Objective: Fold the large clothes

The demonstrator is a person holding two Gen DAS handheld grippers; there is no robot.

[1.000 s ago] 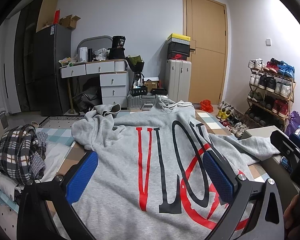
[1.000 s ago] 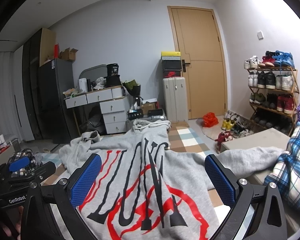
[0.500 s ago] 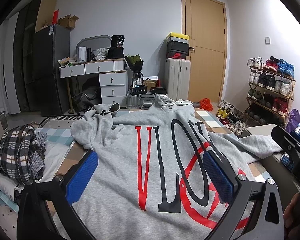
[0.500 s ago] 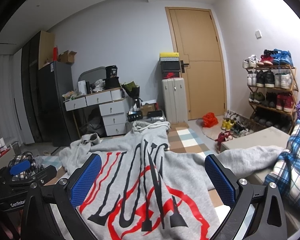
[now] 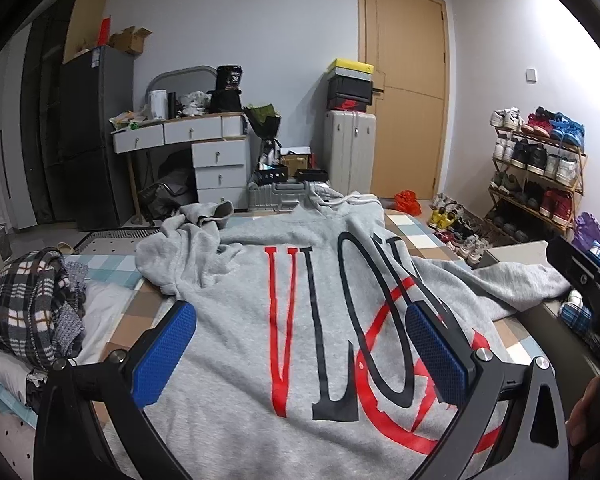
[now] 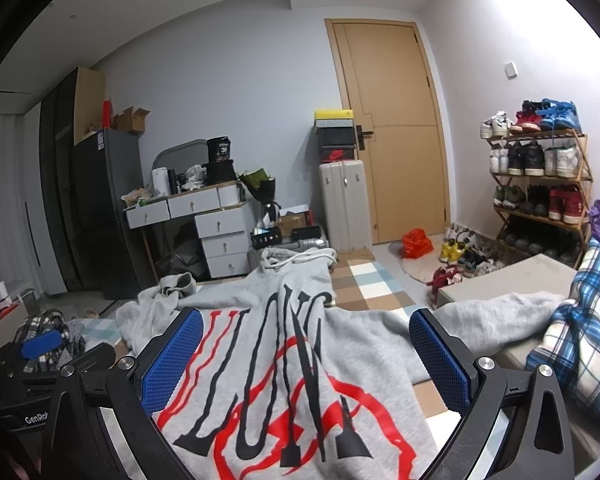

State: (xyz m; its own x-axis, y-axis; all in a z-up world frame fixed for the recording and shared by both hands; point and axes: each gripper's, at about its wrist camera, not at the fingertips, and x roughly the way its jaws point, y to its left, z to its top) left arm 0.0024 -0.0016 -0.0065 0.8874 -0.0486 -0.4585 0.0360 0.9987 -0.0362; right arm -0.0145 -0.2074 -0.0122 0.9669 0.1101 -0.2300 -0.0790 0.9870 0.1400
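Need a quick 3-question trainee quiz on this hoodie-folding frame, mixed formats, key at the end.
1. True or false: both hand-held grippers are open, holding nothing.
2. The grey hoodie print is: A) blue and white B) red and black C) green only.
3. Fill in: the hoodie's right sleeve reaches toward the blue ____ fabric.

Key: 1 true: left hand-held gripper and right hand-held gripper have jaws spread. 2 B. 3 plaid.

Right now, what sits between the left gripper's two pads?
Left wrist view: only the grey hoodie, its red and black print filling the gap of the left gripper. The jaws are wide apart with nothing pinched.
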